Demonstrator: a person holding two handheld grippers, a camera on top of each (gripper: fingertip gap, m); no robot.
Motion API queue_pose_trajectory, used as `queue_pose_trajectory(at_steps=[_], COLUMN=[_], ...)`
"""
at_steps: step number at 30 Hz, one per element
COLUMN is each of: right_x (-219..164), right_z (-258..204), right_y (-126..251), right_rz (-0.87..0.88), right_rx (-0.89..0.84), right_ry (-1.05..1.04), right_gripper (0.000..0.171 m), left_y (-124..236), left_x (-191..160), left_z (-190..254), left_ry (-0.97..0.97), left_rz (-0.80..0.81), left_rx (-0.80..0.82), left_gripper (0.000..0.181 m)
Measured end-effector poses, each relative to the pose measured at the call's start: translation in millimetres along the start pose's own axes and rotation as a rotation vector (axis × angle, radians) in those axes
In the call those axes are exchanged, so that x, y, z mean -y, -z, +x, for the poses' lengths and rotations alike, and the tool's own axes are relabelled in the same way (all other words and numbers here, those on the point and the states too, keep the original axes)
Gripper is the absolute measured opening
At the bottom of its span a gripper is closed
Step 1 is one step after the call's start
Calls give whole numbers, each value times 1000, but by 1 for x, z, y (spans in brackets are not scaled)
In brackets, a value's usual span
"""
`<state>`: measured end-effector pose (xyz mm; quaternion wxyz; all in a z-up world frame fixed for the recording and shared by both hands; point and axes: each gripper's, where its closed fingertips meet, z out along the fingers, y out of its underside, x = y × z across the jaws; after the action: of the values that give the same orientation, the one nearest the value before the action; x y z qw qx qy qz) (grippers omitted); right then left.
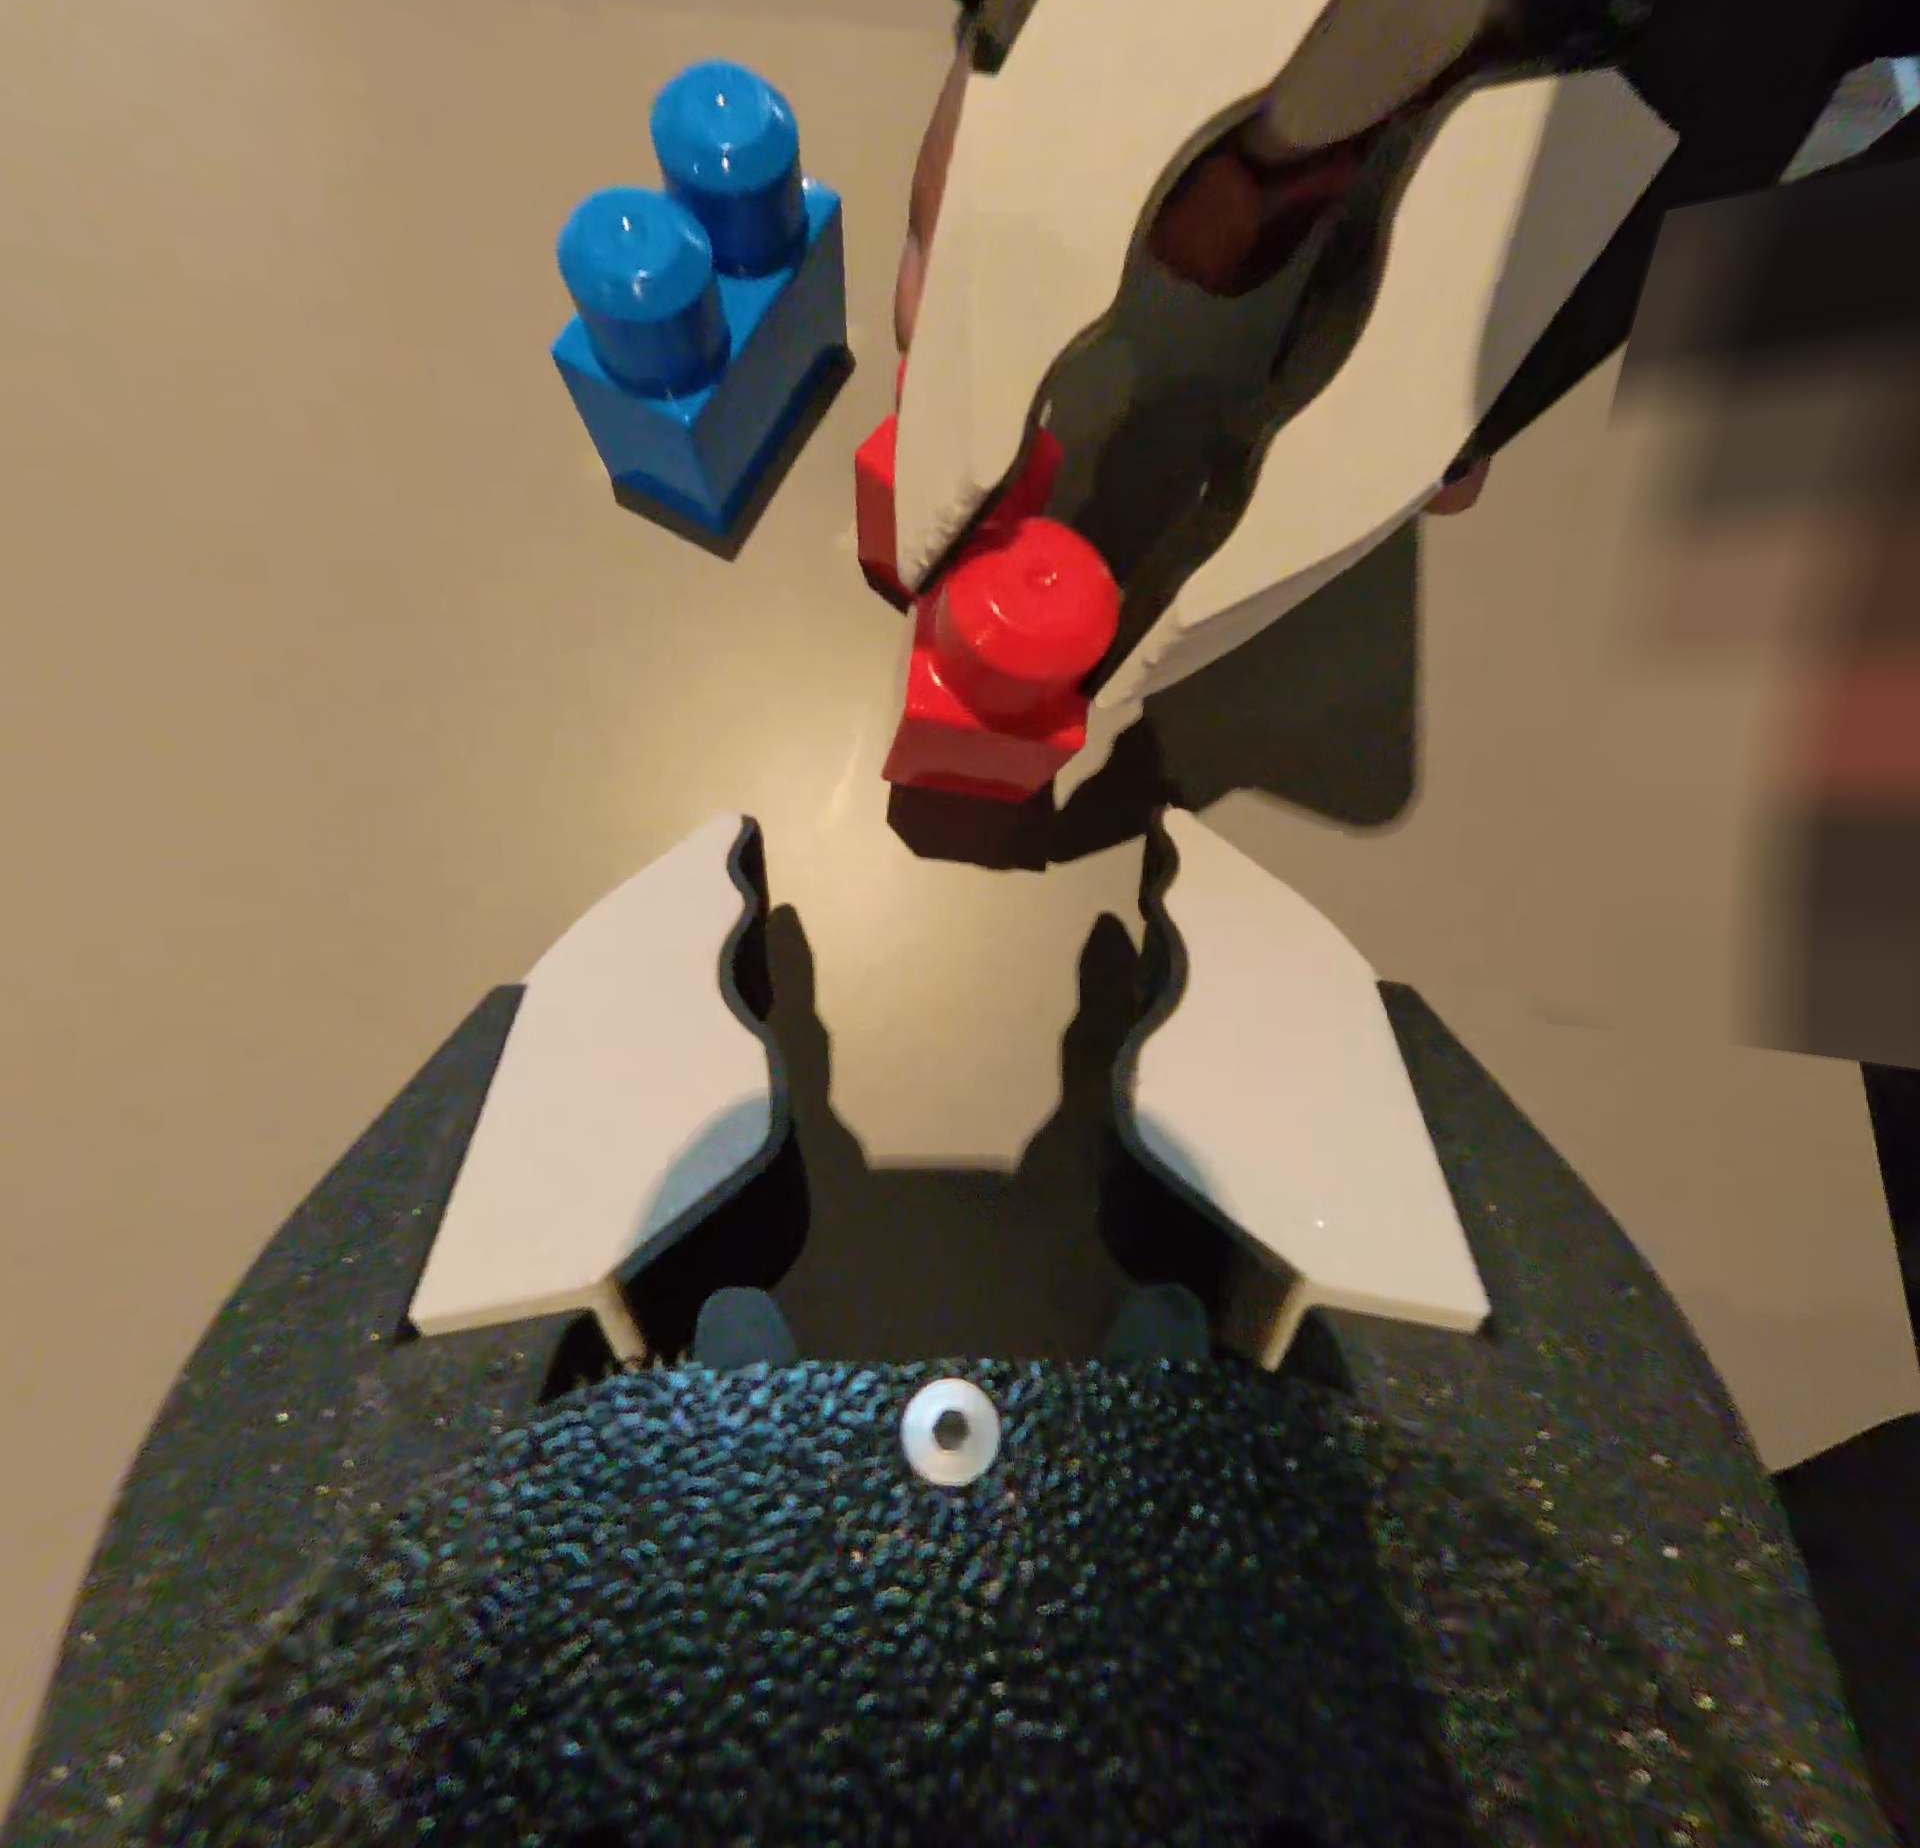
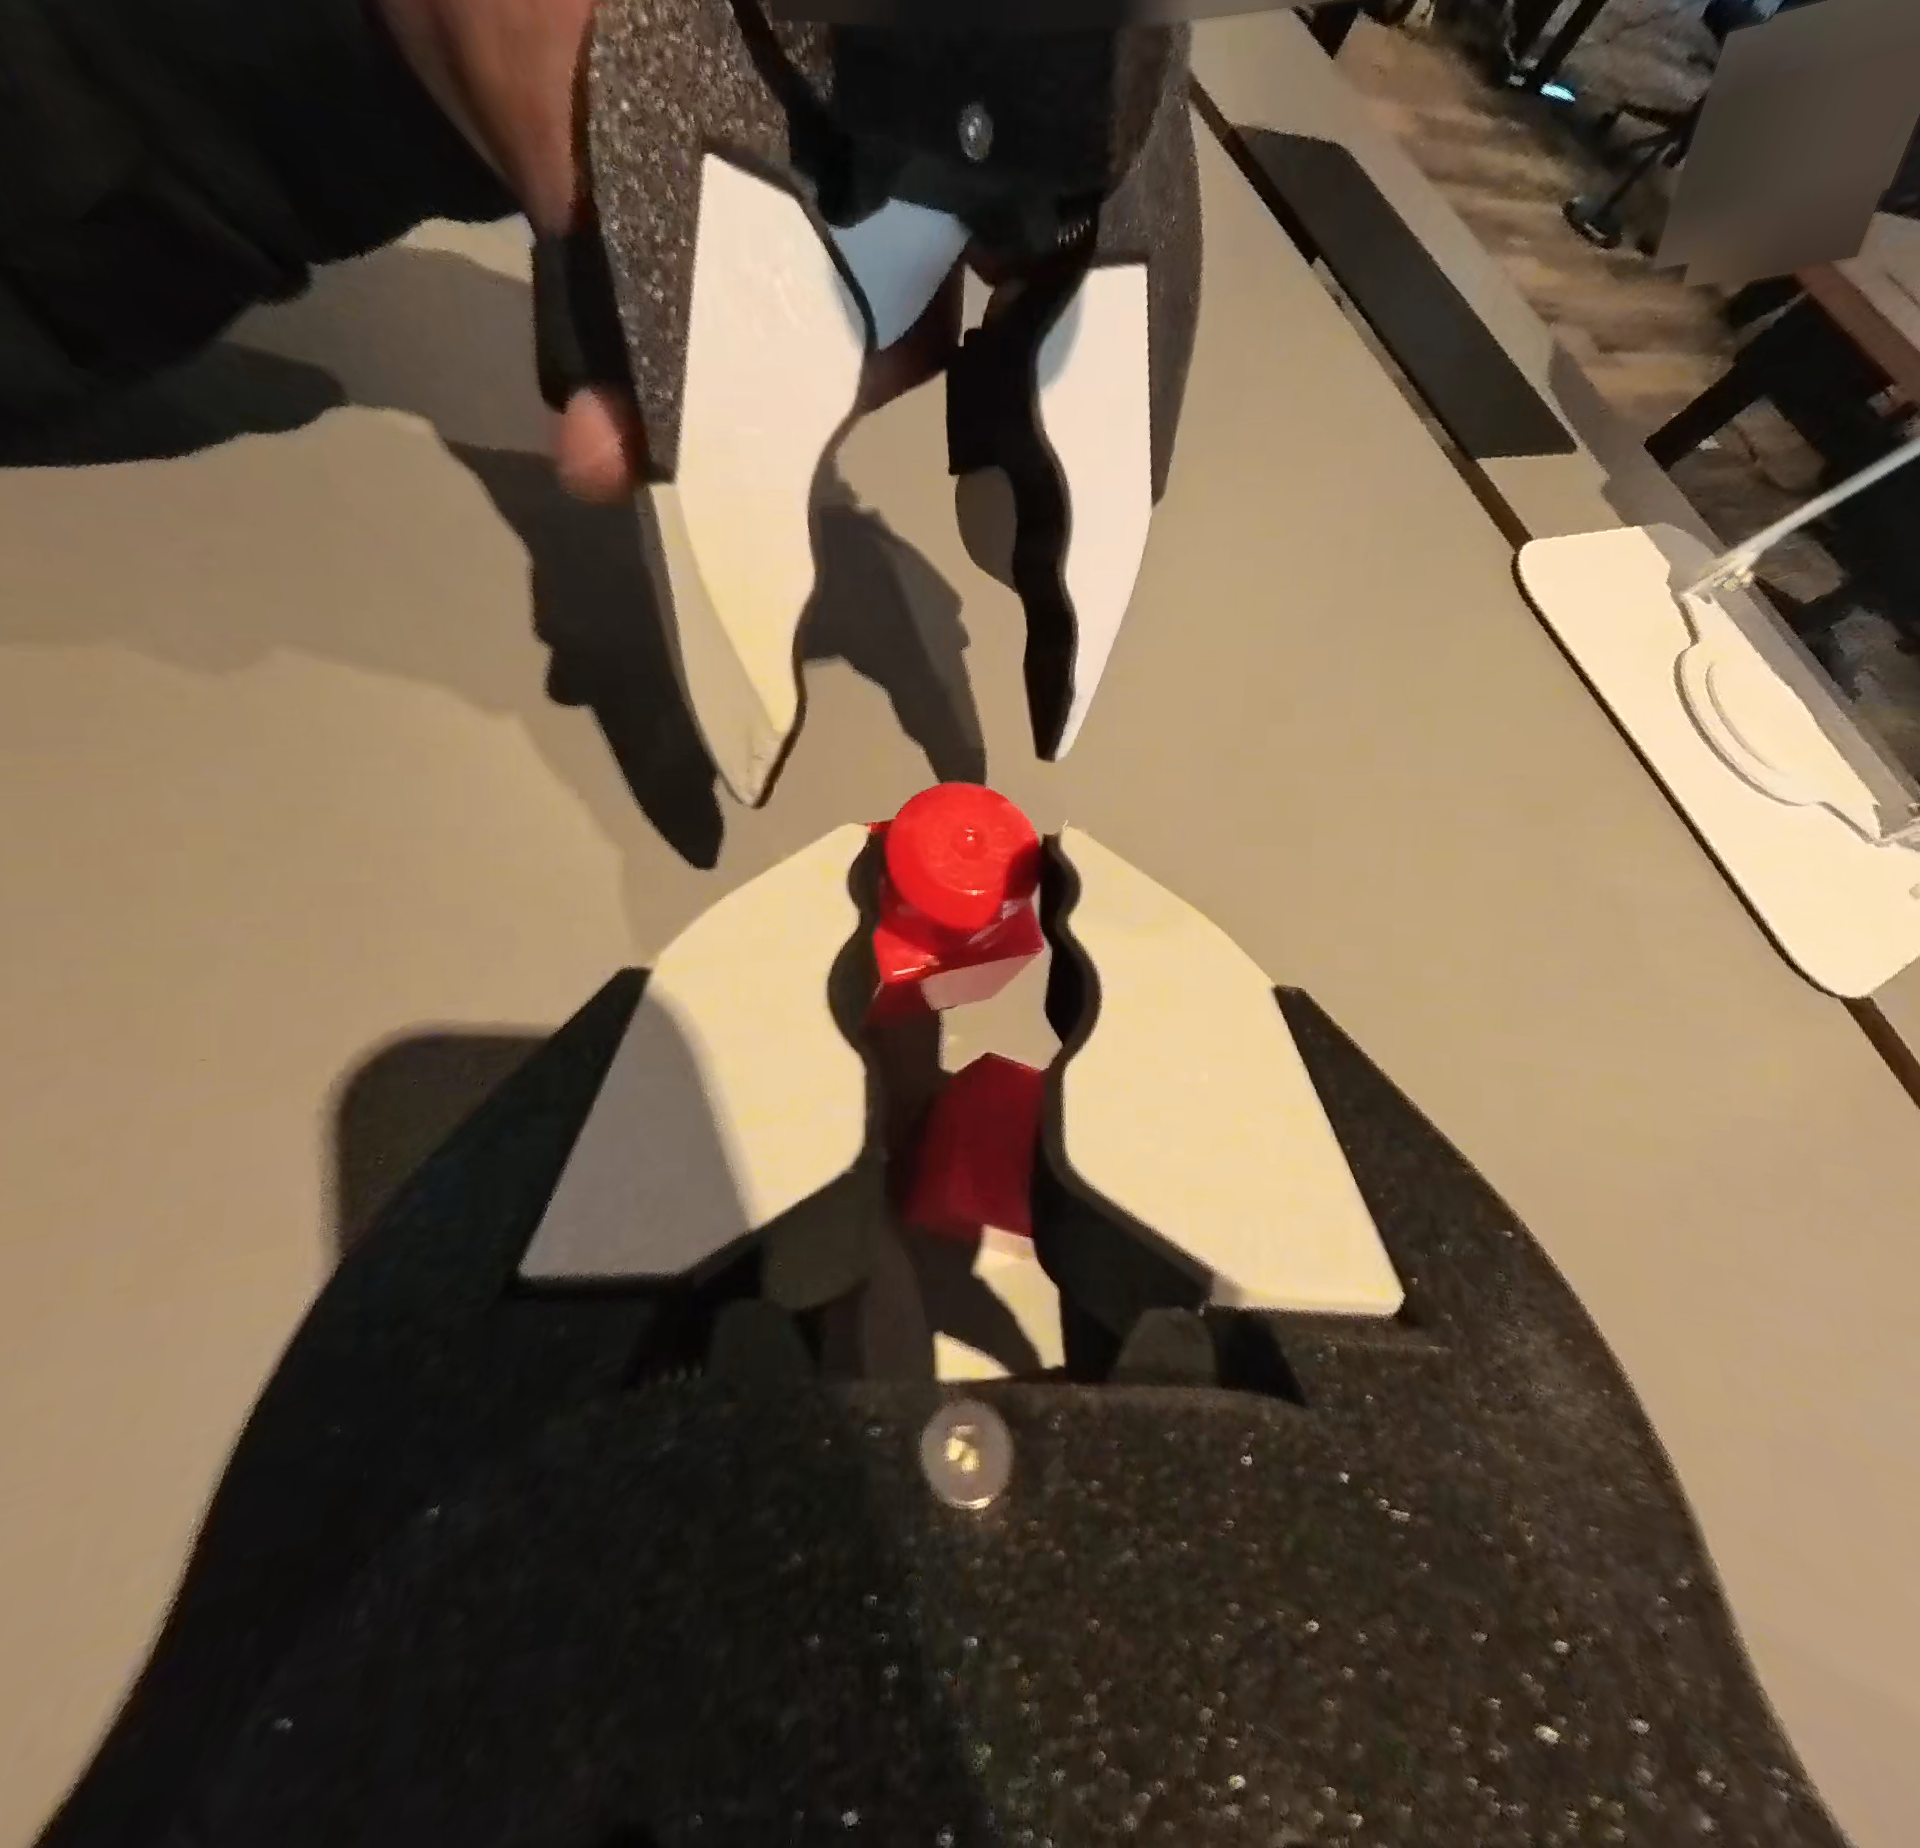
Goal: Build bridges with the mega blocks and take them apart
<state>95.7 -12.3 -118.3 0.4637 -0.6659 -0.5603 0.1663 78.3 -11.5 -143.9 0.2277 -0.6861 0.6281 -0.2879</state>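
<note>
A red mega block (image 1: 997,655) is held by its stud between the fingers of my right gripper (image 1: 1008,640), which reaches in from the top of the left wrist view. In the right wrist view the right gripper (image 2: 958,842) is shut on that red stud (image 2: 961,863). More red (image 2: 971,1144) shows lower between its fingers; I cannot tell if it is the same piece. A blue two-stud block (image 1: 696,323) stands alone on the table to the left. My left gripper (image 1: 951,827) is open and empty, just short of the red block; it also shows in the right wrist view (image 2: 904,764).
The beige table (image 1: 312,759) carries the blocks. A white flat pad (image 2: 1662,759) and a dark strip (image 2: 1403,292) lie along the table's right edge, with floor and furniture beyond. A person's hand (image 2: 488,84) holds the left gripper. The tips of both grippers are at nearly the same place.
</note>
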Motion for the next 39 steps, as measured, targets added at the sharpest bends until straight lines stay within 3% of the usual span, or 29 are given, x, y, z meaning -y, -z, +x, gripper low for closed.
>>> queue_pose_trajectory(at_steps=[14,20,24,29,32,39], right_x=[-12,-12,-23,-46,-53,-69], right_z=[0,6,5,11,8,1], right_y=[-8,2,23,31,28,9], right_rz=[-66,-35,-26,-86,-136,-212], right_rx=[-19,-9,94,103,106,110], right_ry=[51,61,20,-14,-8,14], right_gripper=[31,55,49,48,48,45], left_y=[-24,-35,-38,-43,-43,-44], left_x=[2,-1,-1,-4,-5,-5], left_z=[-2,-2,-2,-4,-8,-8], left_ry=[-44,-50,-47,-40,-31,-29], left_rz=[-34,-73,-78,-103,-110,-104], left_rx=[11,7,3,13,26,28], left_gripper=[68,63,57,46,37,36])
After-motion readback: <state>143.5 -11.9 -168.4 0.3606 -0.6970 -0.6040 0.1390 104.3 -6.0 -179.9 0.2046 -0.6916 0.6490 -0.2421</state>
